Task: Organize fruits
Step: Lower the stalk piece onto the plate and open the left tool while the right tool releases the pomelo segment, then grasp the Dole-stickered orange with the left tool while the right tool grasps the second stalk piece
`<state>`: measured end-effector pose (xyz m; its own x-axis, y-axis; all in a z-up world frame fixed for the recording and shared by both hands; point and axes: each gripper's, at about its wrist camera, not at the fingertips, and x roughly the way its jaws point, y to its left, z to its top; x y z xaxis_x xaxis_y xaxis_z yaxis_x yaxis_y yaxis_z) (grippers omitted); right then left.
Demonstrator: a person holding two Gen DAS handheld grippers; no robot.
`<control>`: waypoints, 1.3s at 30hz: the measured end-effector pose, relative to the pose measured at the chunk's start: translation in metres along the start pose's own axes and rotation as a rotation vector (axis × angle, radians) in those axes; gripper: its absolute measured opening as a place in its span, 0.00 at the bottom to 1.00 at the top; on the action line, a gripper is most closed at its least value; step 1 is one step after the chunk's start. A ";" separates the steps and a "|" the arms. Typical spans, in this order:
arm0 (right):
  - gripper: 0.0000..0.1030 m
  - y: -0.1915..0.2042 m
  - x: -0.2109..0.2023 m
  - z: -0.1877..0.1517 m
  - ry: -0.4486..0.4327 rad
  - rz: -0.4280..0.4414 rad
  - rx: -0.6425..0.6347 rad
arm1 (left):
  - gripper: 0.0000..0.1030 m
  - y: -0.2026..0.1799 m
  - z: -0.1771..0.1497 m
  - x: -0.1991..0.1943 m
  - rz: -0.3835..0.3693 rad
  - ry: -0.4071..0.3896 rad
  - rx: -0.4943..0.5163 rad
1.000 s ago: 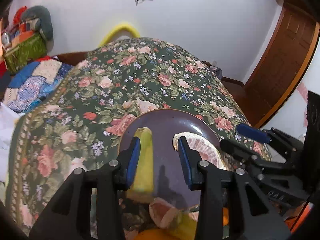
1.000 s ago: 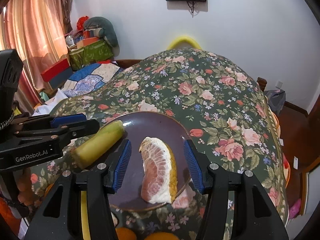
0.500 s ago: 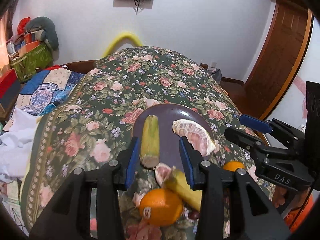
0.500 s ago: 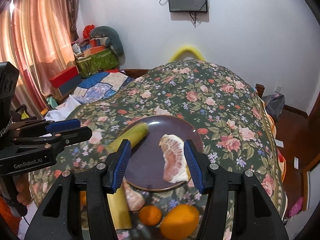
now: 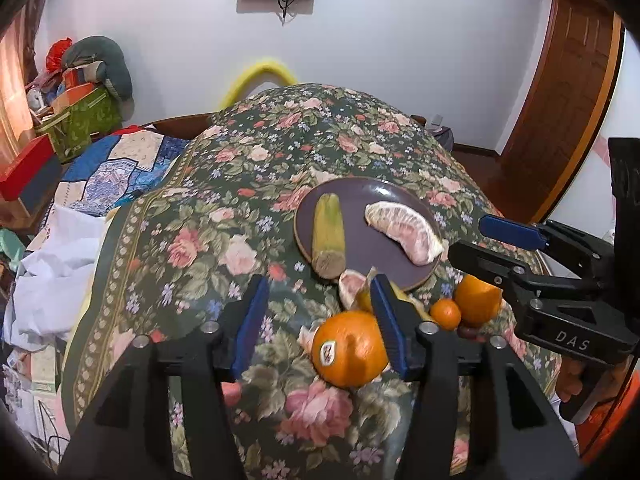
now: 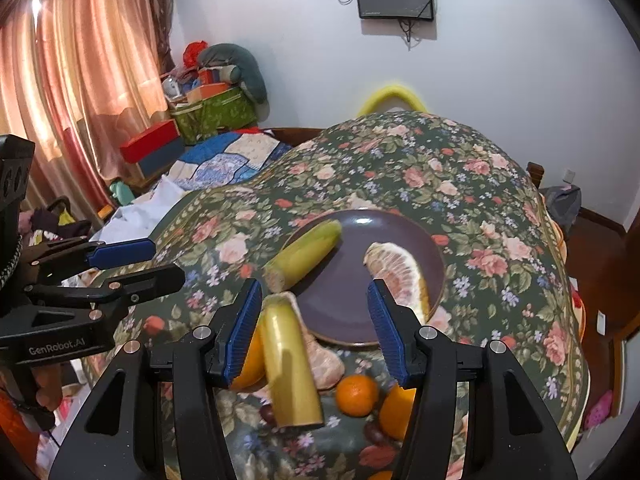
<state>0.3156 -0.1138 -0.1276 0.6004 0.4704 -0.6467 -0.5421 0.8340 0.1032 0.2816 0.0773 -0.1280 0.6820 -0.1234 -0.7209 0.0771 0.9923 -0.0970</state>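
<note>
Two pieces are already laid on the plate, both the left hand-held gripper and right hand-held gripper are held wide and empty, and the sticker-marked orange on the worktop seems next to be grasped.

Floral-clothed table under purple plate, oranges, cut yellow-green stalk, pomelo piece.

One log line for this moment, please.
left gripper: open, empty | right gripper: open, empty | plate: cane piece, pomelo wedge
</note>
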 end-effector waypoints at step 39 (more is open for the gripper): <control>0.07 0.001 0.044 -0.024 0.114 0.086 0.013 | 0.68 -0.002 -0.040 0.050 -0.016 0.144 -0.008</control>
<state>0.3276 -0.0991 -0.1741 0.4812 0.5049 -0.7166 -0.5802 0.7962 0.1715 0.2868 0.0688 -0.1914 0.5694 -0.1400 -0.8100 0.0809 0.9902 -0.1142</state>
